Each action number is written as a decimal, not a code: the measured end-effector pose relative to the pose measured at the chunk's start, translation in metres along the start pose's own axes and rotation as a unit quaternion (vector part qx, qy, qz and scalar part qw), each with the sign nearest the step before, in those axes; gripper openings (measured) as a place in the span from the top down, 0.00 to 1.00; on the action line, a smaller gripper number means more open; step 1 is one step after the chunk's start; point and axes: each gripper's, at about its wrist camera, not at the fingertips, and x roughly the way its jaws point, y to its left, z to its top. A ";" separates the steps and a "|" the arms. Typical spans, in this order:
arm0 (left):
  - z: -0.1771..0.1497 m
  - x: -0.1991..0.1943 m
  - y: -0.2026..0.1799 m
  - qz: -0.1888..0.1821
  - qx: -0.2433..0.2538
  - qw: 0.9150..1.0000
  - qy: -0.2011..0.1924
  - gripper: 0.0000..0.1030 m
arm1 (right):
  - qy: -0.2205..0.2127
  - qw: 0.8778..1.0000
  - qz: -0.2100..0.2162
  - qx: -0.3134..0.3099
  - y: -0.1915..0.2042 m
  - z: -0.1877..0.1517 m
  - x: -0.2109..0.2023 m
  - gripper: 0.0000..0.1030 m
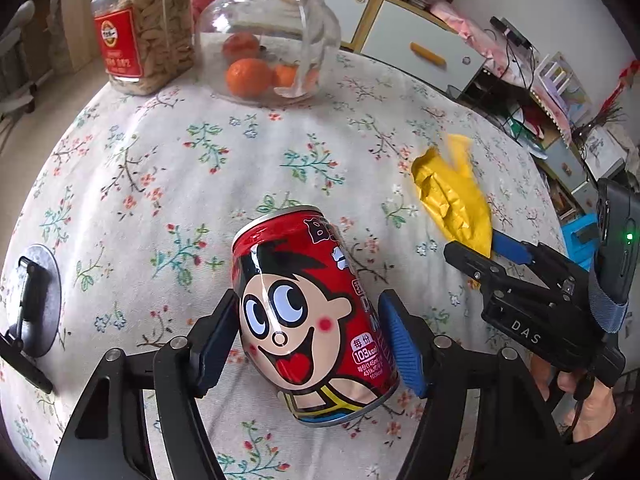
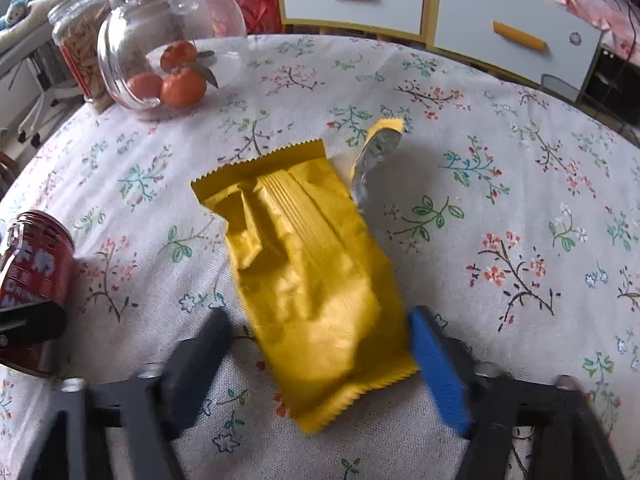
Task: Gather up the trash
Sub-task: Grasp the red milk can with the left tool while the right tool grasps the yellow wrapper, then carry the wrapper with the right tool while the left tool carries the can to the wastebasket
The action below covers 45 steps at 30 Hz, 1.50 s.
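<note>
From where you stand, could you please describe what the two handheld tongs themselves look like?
Both are black, angular linkage frames with silver pivot bolts. The left tongs and the right tongs each pair one black pad with one ribbed blue pad. From the left wrist view, the right unit's body carries white "DAS" lettering, a green indicator light and a thin black cable near the person's bare hand.

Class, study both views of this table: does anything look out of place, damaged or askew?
Two things. A red drink can lies tipped on its side between the left hand-held gripper fingers. A yellow wrapper lies crumpled on the tablecloth, torn open with a silver flap sticking up.
</note>
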 end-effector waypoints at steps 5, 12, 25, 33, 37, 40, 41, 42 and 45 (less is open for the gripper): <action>0.002 -0.005 -0.013 -0.020 0.003 1.000 -0.007 0.30 | -0.001 1.000 0.007 0.000 0.000 -0.001 -0.009 0.54; 0.002 -0.015 -0.039 -0.032 0.028 0.999 -0.021 0.30 | -0.008 0.999 0.001 0.033 -0.016 -0.008 -0.032 0.55; -0.003 -0.019 -0.092 -0.065 0.061 0.996 -0.022 0.30 | -0.035 0.996 -0.035 0.076 -0.066 -0.029 -0.090 0.55; -0.011 -0.012 -0.131 -0.078 0.090 0.993 -0.014 0.30 | -0.041 0.990 -0.068 0.119 -0.118 -0.055 -0.127 0.55; -0.016 -0.009 -0.150 -0.085 0.106 0.991 -0.009 0.30 | -0.045 0.984 -0.086 0.149 -0.149 -0.076 -0.146 0.55; -0.019 -0.005 -0.166 -0.089 0.117 0.989 -0.004 0.30 | -0.045 0.979 -0.100 0.171 -0.171 -0.092 -0.159 0.55; -0.021 -0.004 -0.172 -0.090 0.121 0.989 -0.003 0.30 | -0.045 0.977 -0.104 0.179 -0.179 -0.097 -0.164 0.55; -0.022 -0.003 -0.177 -0.091 0.125 0.988 -0.001 0.30 | -0.047 0.975 -0.110 0.188 -0.188 -0.103 -0.171 0.55; -0.027 0.001 -0.190 -0.093 0.137 0.986 0.003 0.30 | -0.054 0.968 -0.124 0.212 -0.212 -0.119 -0.190 0.55</action>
